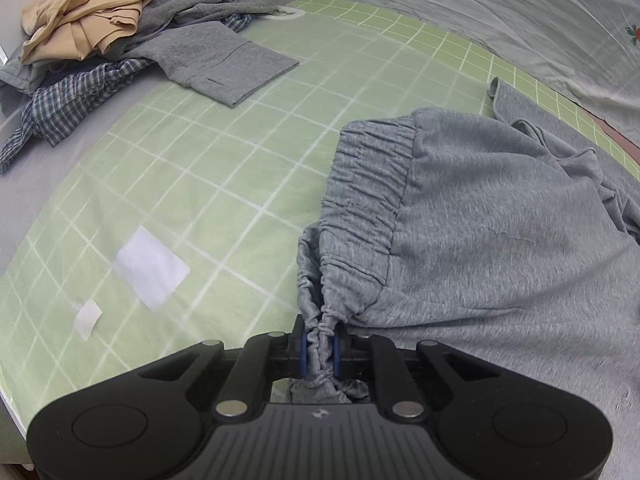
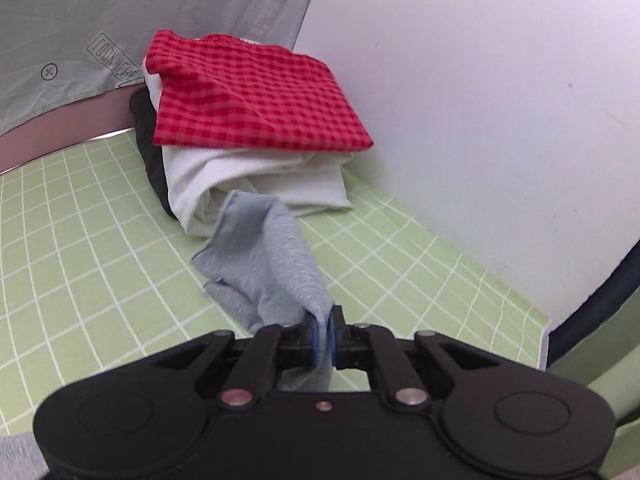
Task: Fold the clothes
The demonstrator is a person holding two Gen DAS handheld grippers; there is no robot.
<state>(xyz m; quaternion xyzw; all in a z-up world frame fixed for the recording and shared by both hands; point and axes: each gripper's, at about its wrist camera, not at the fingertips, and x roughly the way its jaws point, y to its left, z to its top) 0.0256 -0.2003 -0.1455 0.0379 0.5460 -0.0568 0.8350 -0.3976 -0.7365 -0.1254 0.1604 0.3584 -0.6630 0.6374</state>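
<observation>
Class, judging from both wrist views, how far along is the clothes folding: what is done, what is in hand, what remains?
Done: a folded stack topped by a red checked cloth. In hand: grey sweatpants, the left claw shut on the gathered waistband, the right claw shut on grey fabric. Left: the pile of tan, grey and plaid clothes.

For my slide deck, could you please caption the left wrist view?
Left gripper clamps the gathered waistband of grey sweatpants on a green grid sheet.
</observation>
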